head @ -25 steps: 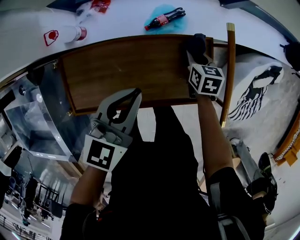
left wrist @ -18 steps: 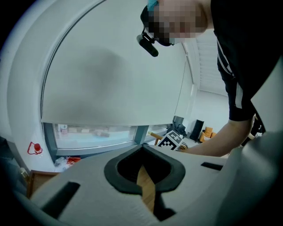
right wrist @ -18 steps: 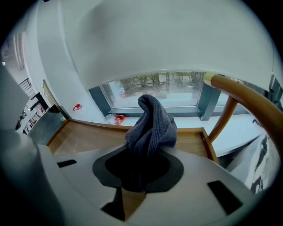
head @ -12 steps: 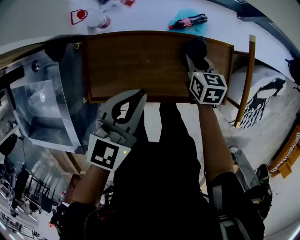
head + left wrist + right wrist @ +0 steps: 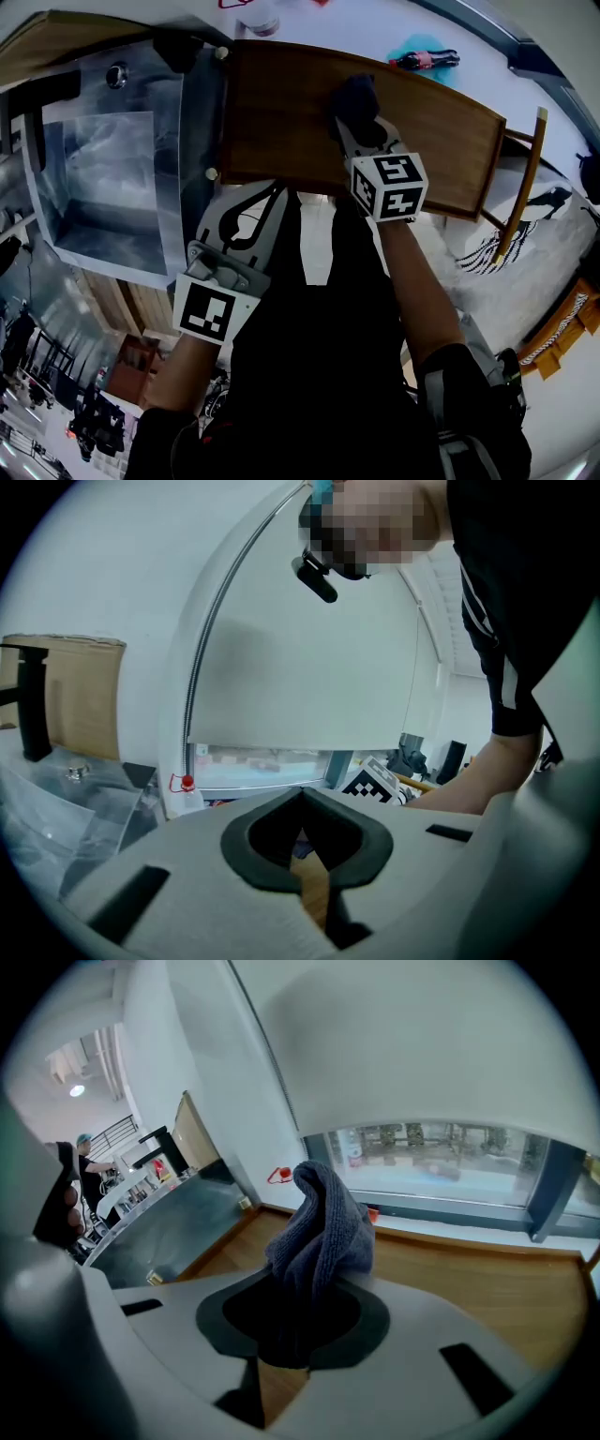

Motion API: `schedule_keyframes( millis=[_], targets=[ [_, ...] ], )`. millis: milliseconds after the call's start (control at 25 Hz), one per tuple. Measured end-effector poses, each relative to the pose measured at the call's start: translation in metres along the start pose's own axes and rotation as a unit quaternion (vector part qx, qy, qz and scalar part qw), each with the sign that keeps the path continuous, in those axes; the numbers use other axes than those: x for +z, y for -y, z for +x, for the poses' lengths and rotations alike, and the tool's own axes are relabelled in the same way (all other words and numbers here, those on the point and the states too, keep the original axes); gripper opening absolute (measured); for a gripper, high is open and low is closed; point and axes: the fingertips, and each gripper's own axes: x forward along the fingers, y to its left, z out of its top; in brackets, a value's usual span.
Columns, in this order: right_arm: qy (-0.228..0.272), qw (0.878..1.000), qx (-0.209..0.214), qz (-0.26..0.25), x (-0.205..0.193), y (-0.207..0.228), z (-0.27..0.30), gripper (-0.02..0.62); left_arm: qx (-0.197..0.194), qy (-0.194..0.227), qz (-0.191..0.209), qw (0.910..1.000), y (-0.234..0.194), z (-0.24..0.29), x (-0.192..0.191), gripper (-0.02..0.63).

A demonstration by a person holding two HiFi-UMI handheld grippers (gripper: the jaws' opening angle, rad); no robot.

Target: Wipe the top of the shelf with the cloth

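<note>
1. Right tongs: clenched on a dark grey-blue cloth. The cloth is bunched and sticks up past the tips.
2. Cloth sits over the wooden shelf top, about mid-length and toward the far edge. Looks to be on the wood, but contact is not certain.
3. Right marker cube sits just over the shelf's near edge, with the forearm trailing back toward the body.
4. Left tongs: closed tip to tip, with nothing in them; only wood shows through the gap behind the tips.
5. In the head view the left tongs hang off the shelf's near edge, tips just short of it, well apart from the cloth.
6. Clear case butts against the shelf's left end.
7. Beyond the shelf, a cola bottle lies on a teal patch on a white surface.
8. The right gripper view shows a window behind the shelf's far edge.
</note>
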Motion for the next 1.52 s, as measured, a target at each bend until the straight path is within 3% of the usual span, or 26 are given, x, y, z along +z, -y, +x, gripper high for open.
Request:
schedule_keyframes(
  millis=[360, 720, 1040, 1520],
  targets=[
    [-0.018, 0.997, 0.069, -0.044, -0.001, -0.101, 0.049, 0.078, 0.039, 0.025, -0.025, 0.9986, -0.042, -0.051, -0.011, 0.018],
    [-0.037, 0.993, 0.092, -0.06, -0.011, -0.15, 0.078, 0.077, 0.04, 0.03, -0.043, 0.9978, -0.049, -0.075, -0.025, 0.018],
    [-0.053, 0.994, 0.082, -0.057, -0.029, -0.146, 0.087, 0.077, 0.033, 0.021, -0.048, 0.9981, -0.049, -0.078, -0.038, 0.018],
    [-0.053, 0.996, 0.058, -0.04, -0.04, -0.104, 0.069, 0.077, 0.02, 0.012, -0.037, 0.9991, -0.029, -0.052, -0.035, 0.018]
  ],
)
